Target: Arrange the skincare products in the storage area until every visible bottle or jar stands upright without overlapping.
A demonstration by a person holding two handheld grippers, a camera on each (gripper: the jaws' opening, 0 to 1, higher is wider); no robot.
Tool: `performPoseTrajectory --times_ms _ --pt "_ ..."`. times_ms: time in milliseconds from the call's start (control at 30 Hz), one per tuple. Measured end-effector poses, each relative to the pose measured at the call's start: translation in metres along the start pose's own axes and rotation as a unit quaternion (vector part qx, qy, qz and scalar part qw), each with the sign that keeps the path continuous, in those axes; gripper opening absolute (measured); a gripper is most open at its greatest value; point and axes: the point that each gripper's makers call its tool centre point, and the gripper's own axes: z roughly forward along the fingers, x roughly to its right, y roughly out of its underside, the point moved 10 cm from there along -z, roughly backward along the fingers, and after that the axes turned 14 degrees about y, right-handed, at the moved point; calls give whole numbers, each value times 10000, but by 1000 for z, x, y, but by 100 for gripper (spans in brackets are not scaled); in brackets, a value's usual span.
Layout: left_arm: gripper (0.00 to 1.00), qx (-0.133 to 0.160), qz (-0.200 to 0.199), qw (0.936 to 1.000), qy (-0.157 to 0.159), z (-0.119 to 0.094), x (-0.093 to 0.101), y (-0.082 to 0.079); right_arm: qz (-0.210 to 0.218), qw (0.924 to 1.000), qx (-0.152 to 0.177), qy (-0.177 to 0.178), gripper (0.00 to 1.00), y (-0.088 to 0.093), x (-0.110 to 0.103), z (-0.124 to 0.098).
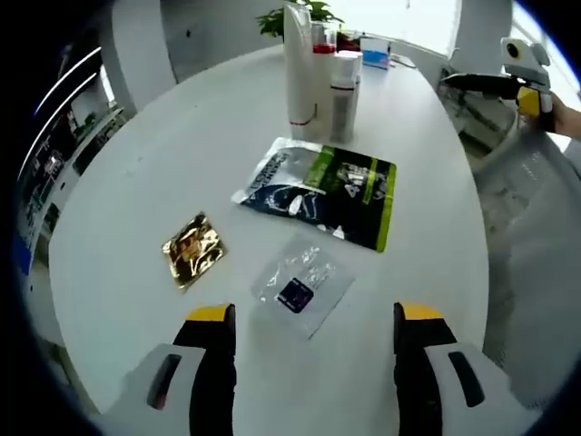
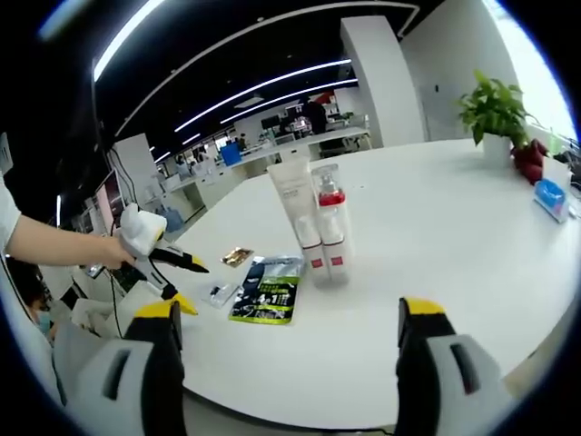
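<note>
A tall white tube (image 1: 298, 64) stands on its cap at the far end of the white table (image 1: 136, 182), tight against white bottles with red bands (image 1: 343, 91). In the right gripper view the tube (image 2: 294, 211) and a pump bottle (image 2: 332, 222) stand upright side by side. My left gripper (image 1: 315, 313) is open over the near table edge, with nothing between its jaws. My right gripper (image 2: 290, 311) is open too, well short of the bottles. It also appears at the far right (image 1: 495, 86), in a person's hand.
A dark blue and green pouch (image 1: 322, 191) lies flat in front of the bottles, with a gold sachet (image 1: 193, 250) and a clear sachet (image 1: 300, 283) nearer me. A potted plant (image 2: 495, 109) and a blue box (image 1: 374, 56) sit at the table's far end.
</note>
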Motion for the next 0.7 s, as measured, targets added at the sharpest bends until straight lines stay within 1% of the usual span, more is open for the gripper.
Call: performPoseTrajectory --times_ms 67,167,200,367,567,667,700 --pt "65 -90 94 9999 33 2 -3 -2 15 10000 -4 12 100 0 0 0" --pt "66 -283 346 9990 31 5 -8 -6 41 10000 -10 42 100 0 1 0" --pt "65 -303 395 9988 38 6 -9 -8 42 10000 -13 55 100 0 1 0" --pt "63 -600 832 9946 169 12 -15 -15 37 10000 -30 75 99 0 2 1" --pt "55 -698 987 9920 356 18 -17 -19 88 9999 -13 109 99 0 2 0" --pt "52 -797 1097 9899 404 21 -17 -20 130 9998 5 132 99 0 3 0" --pt "51 -775 1093 9900 445 21 -17 -20 135 9998 12 143 99 0 4 0"
